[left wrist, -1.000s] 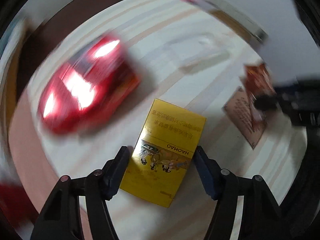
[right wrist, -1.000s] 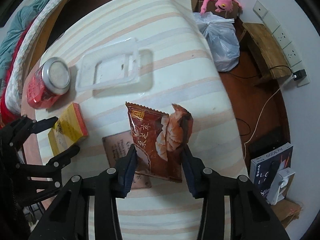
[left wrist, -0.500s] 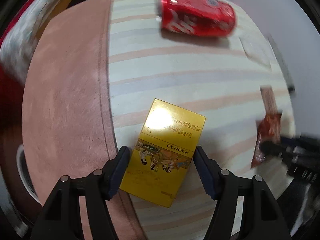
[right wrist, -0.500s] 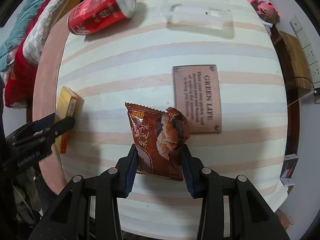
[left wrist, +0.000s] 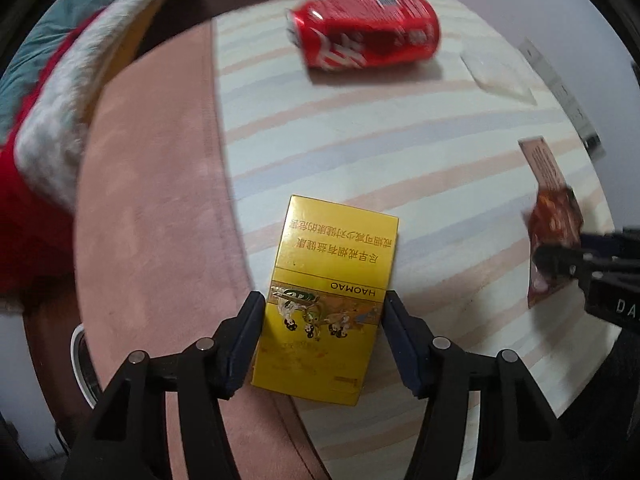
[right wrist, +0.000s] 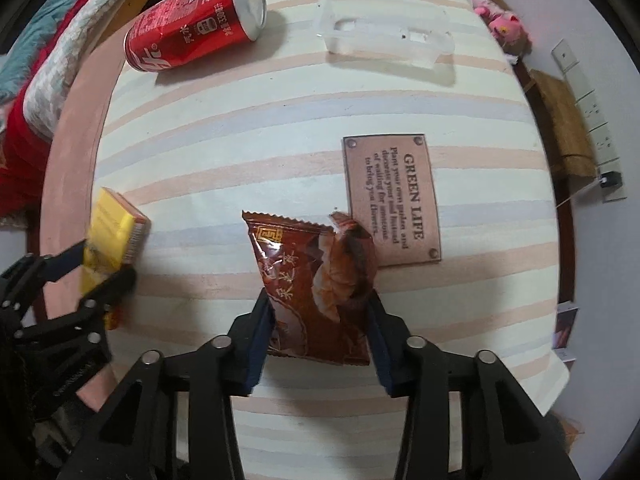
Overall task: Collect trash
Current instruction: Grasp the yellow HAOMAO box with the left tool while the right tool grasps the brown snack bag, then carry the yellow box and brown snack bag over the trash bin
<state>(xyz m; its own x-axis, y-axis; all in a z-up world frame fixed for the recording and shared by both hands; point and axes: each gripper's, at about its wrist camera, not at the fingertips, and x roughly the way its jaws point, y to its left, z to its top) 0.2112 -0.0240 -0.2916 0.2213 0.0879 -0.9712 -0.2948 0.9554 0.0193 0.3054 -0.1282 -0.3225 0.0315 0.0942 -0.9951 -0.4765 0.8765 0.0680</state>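
A yellow cigarette box [left wrist: 336, 264] sits between the pads of my left gripper [left wrist: 323, 304], whose jaws are closing on it above the pink rim of the table. From the right wrist view that box [right wrist: 110, 228] and the left gripper [right wrist: 104, 264] show at the table's left edge. My right gripper [right wrist: 318, 304] is shut on a crumpled brown snack wrapper [right wrist: 308, 264], held over the striped tablecloth [right wrist: 240, 140]. A red soda can [right wrist: 192, 22] lies on its side at the far left of the table. The wrapper [left wrist: 554, 216] also shows at the right in the left wrist view.
A clear plastic tray [right wrist: 384, 34] lies at the far side of the table, a brown "GREEN LIFE" plaque [right wrist: 394, 200] right of the wrapper. Red and teal bedding [left wrist: 44, 128] borders the table's left. A pink toy [right wrist: 504, 28] and wall sockets [right wrist: 592, 120] are beyond the right edge.
Both grippers have carried their loads across the table toward its left and near edges. The can and tray now appear farther away. The left gripper has rolled.
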